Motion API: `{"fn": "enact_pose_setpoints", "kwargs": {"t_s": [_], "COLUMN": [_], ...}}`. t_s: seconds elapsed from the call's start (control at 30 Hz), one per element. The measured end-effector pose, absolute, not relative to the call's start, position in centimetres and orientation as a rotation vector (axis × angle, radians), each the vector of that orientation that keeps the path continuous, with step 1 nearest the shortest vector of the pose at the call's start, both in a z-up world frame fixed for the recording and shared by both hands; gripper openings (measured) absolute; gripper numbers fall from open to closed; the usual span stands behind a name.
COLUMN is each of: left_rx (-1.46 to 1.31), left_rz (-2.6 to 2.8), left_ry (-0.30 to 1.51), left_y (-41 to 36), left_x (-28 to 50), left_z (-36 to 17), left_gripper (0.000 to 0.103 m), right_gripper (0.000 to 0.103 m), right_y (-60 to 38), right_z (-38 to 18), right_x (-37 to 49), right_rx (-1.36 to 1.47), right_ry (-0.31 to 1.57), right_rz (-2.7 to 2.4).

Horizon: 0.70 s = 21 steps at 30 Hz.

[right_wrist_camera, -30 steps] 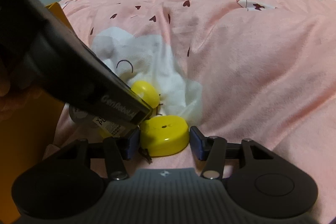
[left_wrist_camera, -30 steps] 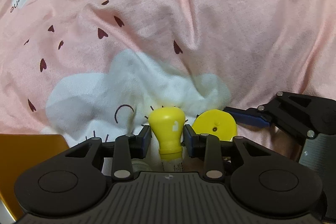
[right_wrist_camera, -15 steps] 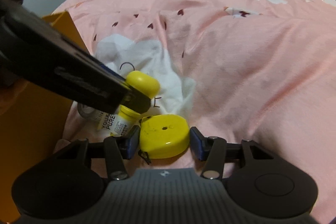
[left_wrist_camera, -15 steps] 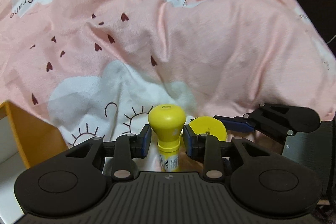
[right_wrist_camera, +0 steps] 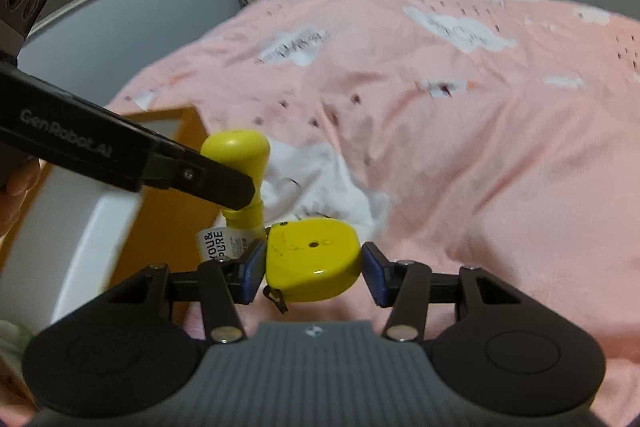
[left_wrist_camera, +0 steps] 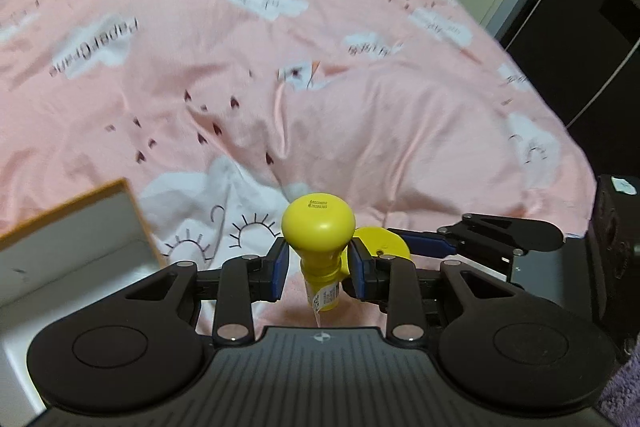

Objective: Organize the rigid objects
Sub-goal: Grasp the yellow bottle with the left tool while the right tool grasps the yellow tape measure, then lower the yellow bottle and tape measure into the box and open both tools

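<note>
My left gripper (left_wrist_camera: 319,269) is shut on the neck of a small yellow bottle (left_wrist_camera: 319,227) with a bulbous cap, held upright above the pink bedspread. In the right wrist view the same bottle (right_wrist_camera: 240,155) shows with the left gripper's black finger across it. My right gripper (right_wrist_camera: 314,273) is shut on a yellow tape measure (right_wrist_camera: 314,261), its blue pads pressed on both sides. That tape measure (left_wrist_camera: 386,241) peeks out just right of the bottle in the left wrist view, with the right gripper's fingers (left_wrist_camera: 424,243) around it.
An orange box with a white inside (left_wrist_camera: 72,239) stands at the left, also the orange box (right_wrist_camera: 168,195) in the right wrist view. The pink bedspread (left_wrist_camera: 360,115) with cloud prints fills the background. A door and dark furniture stand at the far right.
Both grippers have risen off the bedspread with their objects still held. The views have tilted up, so more of the bed, the box and the room shows.
</note>
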State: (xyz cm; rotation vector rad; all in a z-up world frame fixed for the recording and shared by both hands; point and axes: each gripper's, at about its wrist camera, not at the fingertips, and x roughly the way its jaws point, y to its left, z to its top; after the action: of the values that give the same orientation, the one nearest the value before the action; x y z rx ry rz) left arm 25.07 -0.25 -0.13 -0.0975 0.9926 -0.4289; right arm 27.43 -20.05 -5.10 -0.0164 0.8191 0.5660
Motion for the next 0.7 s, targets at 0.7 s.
{"fn": "enact_pose_setpoints", "kwargs": {"t_s": [0.7], "left_rx": [-0.112], "left_rz": [-0.276], "left_ry": [1.187], "left_y": [13.1], "left_x": [16.6], "left_z": [-1.6], "left_gripper": [0.035], "right_gripper": [0.051], "right_y": [-3.0], "right_z": [-1.3], "right_x": [20.5], "right_rx": [-0.373], "right_ry": [0.75], "right_rz": [0.969]}}
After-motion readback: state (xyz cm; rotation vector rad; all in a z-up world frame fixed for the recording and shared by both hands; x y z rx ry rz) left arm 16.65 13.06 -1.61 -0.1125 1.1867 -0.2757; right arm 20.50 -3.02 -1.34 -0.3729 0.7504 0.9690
